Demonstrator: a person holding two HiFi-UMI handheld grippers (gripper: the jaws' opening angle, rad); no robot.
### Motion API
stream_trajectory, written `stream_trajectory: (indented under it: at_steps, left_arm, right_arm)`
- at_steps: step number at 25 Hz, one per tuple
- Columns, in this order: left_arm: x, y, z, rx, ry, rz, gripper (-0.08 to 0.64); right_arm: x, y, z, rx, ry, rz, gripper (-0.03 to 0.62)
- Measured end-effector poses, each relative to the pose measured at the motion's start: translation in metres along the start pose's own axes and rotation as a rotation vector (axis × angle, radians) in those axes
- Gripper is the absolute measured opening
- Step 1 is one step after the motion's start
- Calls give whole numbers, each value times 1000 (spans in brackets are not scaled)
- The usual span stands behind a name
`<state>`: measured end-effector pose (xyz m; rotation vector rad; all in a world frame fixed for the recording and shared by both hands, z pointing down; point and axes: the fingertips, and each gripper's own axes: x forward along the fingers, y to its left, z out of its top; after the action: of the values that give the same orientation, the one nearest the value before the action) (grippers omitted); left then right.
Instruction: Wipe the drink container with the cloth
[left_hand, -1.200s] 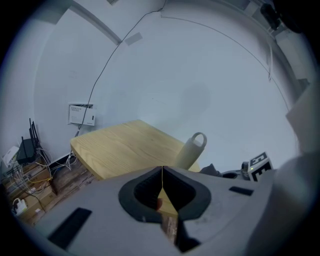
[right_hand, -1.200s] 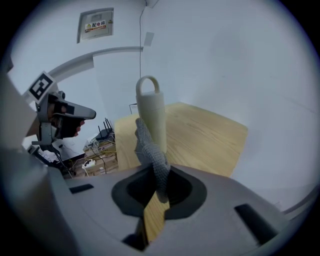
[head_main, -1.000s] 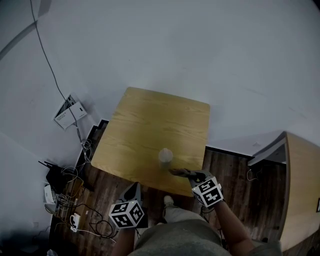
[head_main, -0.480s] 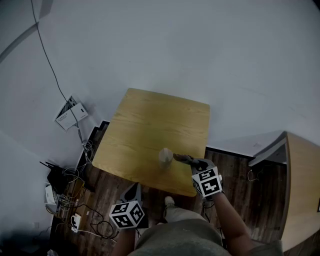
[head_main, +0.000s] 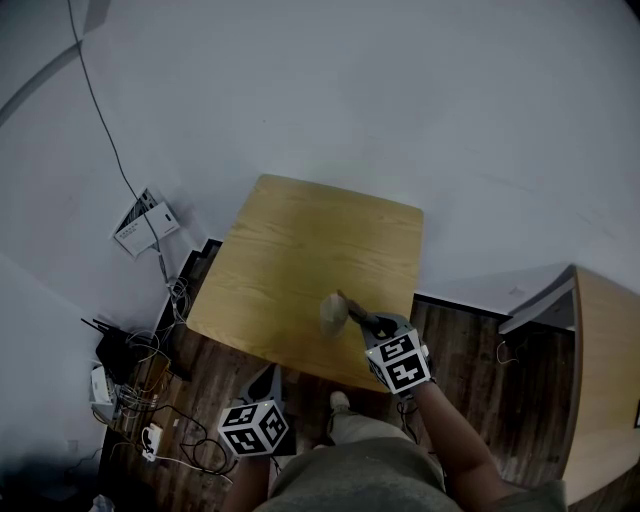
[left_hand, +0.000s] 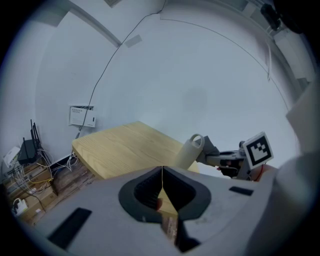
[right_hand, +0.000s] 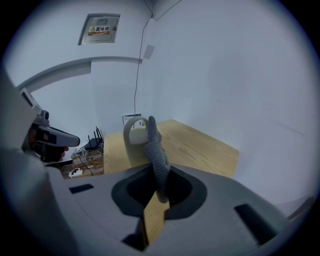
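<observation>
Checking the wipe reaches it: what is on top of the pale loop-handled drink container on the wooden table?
A grey knitted cloth, clamped in the right gripper, lies against the container's loop handle and upper side. Whatever is beneath the cloth is covered.

Warm wood, cool grey knit, black-and-white squares.
The honey-yellow wooden table shows fine grain, and on it are a pale cream cylindrical drink container and a mid-grey ribbed knitted cloth. The left gripper and right gripper carry black-and-white square-patterned cubes above a dark brown plank floor.
</observation>
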<state>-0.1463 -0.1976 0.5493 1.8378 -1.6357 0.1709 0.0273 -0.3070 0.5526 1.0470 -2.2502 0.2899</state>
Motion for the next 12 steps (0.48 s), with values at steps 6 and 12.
stream_trajectory:
  at_steps: [6, 12]
  left_arm:
    - [-2, 2, -1, 0, 3, 4, 3]
    - [-3, 2, -3, 1, 5, 8, 3]
  right_arm:
    - [11, 19, -6, -13, 13, 46, 18]
    - [26, 33, -21, -30, 36, 82, 18]
